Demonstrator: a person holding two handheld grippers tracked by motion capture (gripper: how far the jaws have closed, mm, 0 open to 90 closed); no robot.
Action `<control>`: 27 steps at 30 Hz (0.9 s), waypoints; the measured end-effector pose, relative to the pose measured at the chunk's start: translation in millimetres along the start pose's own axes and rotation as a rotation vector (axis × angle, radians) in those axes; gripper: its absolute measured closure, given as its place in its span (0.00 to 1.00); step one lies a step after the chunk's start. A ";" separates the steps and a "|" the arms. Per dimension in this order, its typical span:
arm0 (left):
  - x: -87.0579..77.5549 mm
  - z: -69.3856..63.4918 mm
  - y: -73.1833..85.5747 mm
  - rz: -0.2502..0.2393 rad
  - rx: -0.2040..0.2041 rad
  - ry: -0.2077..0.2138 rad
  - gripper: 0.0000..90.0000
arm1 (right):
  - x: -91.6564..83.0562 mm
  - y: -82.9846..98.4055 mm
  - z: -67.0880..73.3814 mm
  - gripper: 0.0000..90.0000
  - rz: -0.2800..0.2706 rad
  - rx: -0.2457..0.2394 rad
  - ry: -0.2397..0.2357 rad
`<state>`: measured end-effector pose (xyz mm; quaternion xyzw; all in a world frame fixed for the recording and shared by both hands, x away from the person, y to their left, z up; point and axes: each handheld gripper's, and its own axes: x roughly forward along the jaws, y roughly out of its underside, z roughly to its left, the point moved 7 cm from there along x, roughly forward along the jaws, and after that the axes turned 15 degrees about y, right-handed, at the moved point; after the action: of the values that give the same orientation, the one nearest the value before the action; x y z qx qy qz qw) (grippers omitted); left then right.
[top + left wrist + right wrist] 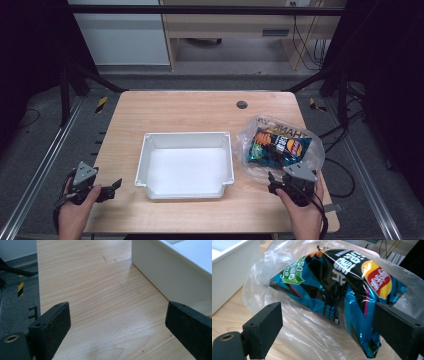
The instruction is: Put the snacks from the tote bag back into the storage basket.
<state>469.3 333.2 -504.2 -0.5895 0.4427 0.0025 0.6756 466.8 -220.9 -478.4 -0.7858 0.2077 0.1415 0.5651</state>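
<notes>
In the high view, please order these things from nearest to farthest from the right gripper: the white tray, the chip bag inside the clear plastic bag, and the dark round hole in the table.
From the right gripper, jaws open:
1. Chip bag, in the clear plastic bag, just beyond the jaws.
2. White tray, to its left, mid-table.
3. Dark round hole, near the far edge of the table.

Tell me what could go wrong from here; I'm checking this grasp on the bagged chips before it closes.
1. The right gripper is open around loose clear plastic bag, so it may pinch only film and let the chip packet slide inside.
2. Closing on the packet could crush the chips.
3. The white tray stands close beside the bag, so a lifted, dangling bag might catch its rim.
</notes>
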 end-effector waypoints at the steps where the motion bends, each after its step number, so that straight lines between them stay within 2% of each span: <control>1: 0.9 -0.5 0.5 0.002 -0.008 0.006 0.06 | 0.4 0.4 -0.7 0.10 0.027 0.015 -0.003; 3: 2.3 0.6 3.5 0.031 -0.019 -0.005 0.06 | 0.0 0.6 -2.5 0.10 0.060 0.051 -0.018; 4: 3.0 1.3 5.2 0.043 -0.018 -0.009 0.07 | -0.9 -0.5 -4.4 0.11 0.051 0.058 -0.015; 6: 2.3 2.6 5.2 0.030 -0.023 -0.010 0.06 | -5.5 -5.6 -10.8 0.13 -0.004 0.077 0.009; 9: -0.3 2.2 0.9 -0.023 -0.030 -0.011 0.05 | -8.2 -6.9 -12.8 0.13 -0.012 0.066 0.012; 14: 1.9 -0.3 -0.2 -0.014 -0.015 -0.003 0.05 | -11.6 -11.0 -16.7 0.10 -0.050 0.053 0.043; 17: 3.3 -1.7 0.0 -0.015 -0.015 0.006 0.05 | -11.1 -10.9 -17.4 0.10 -0.050 0.051 0.050; 24: 4.6 -4.4 -0.2 -0.016 -0.009 0.009 0.05 | -8.8 -11.0 -19.6 0.10 -0.036 0.048 0.053; 27: 4.5 -5.0 -0.1 -0.014 -0.012 0.021 0.04 | -15.6 -17.9 -24.3 0.10 -0.061 0.053 0.039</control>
<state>469.1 326.9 -506.4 -0.5968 0.4457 -0.0058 0.6672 461.6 -236.3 -448.6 -0.7792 0.1982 0.1035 0.5855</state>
